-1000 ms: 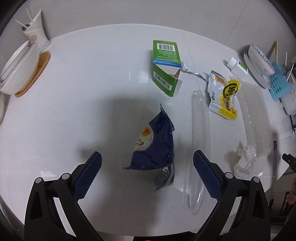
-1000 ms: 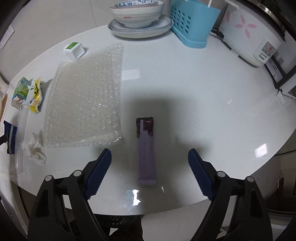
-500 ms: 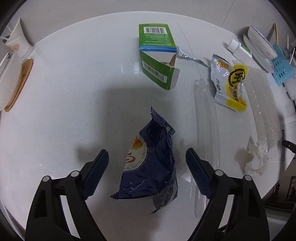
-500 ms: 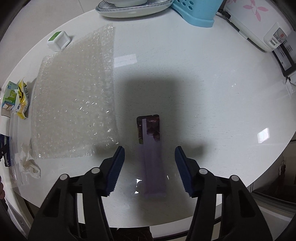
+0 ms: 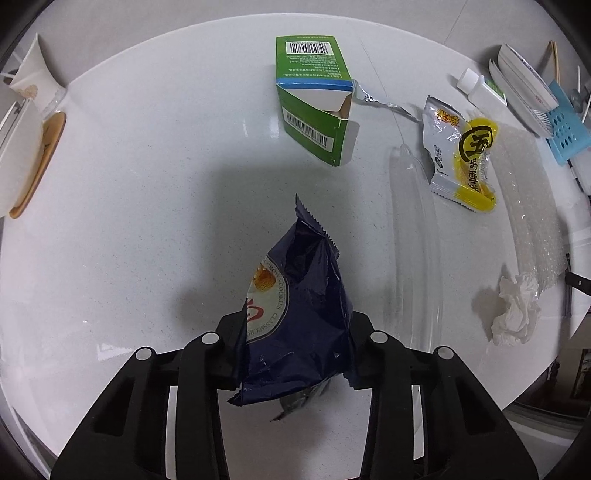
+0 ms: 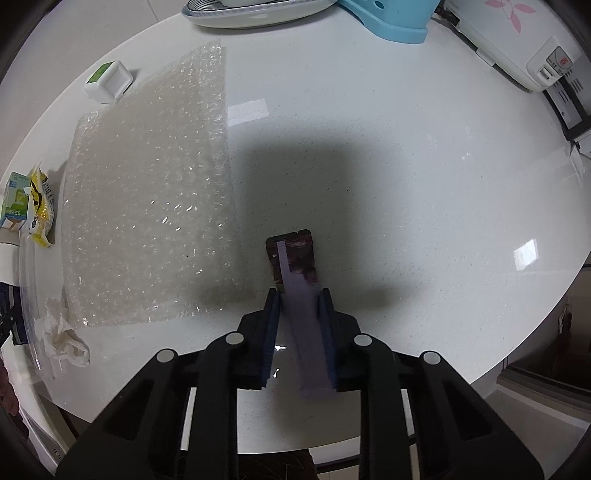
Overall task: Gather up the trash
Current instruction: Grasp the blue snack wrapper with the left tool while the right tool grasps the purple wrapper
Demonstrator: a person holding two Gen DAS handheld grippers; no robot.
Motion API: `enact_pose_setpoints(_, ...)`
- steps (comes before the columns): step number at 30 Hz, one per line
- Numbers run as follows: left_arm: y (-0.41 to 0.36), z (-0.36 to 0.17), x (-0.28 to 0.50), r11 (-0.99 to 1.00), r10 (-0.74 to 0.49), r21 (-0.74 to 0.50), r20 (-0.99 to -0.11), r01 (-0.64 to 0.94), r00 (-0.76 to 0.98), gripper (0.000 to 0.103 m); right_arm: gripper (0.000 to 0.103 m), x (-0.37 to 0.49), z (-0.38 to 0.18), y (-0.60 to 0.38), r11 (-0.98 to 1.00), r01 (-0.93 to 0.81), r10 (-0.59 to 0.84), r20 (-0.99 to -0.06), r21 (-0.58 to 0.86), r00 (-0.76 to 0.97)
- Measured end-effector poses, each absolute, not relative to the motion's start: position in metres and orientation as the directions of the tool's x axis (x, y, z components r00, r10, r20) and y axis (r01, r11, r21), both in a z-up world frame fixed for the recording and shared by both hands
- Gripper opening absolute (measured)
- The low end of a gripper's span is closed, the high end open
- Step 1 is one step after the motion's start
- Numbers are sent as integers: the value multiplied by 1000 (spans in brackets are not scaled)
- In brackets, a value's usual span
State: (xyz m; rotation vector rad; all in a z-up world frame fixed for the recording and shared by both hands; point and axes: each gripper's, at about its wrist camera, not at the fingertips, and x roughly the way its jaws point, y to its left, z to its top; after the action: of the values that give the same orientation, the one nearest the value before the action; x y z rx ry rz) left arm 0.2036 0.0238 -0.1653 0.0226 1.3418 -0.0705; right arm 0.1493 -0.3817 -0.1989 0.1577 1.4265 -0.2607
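In the left wrist view my left gripper (image 5: 295, 354) is shut on a dark blue cookie bag (image 5: 299, 314) that stands on the white round table (image 5: 147, 206). In the right wrist view my right gripper (image 6: 300, 332) is shut on a long purple wrapper (image 6: 301, 295) lying flat on the table (image 6: 406, 184). Other trash lies around: an open green carton (image 5: 314, 107), a yellow and silver snack packet (image 5: 461, 155), a crumpled white tissue (image 5: 513, 314), a clear plastic sleeve (image 5: 417, 236), and a sheet of bubble wrap (image 6: 151, 199).
A white bowl on a wooden coaster (image 5: 22, 155) sits at the table's left edge. Stacked plates (image 6: 255, 13), a blue plastic rack (image 6: 391, 14), a white rice cooker (image 6: 517, 40) and a small white and green bottle (image 6: 109, 81) stand along the far side.
Both grippers moved forward and closed: the left one onto the blue cookie bag, the right one onto the purple wrapper. A second ago both were open and behind these items.
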Motion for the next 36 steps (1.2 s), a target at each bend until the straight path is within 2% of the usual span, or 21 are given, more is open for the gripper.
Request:
enact_pose_setpoints(8, 13, -160, 191, 998, -48, -36, -968, 52, 247, 37, 16, 150, -196, -378, 963, 263, -97, -987, -61, 127)
enact_pose_setpoints(20, 25, -116, 168, 998, -57, -43, -949, 51, 310, 37, 16, 144, -163, -369, 970, 239, -103, -975, -54, 198)
enact_pose_setpoints(36, 0, -84, 146, 998, -51, -38, -931, 44, 362, 34, 16, 125, -119, -344, 986, 156, -98, -946, -51, 310)
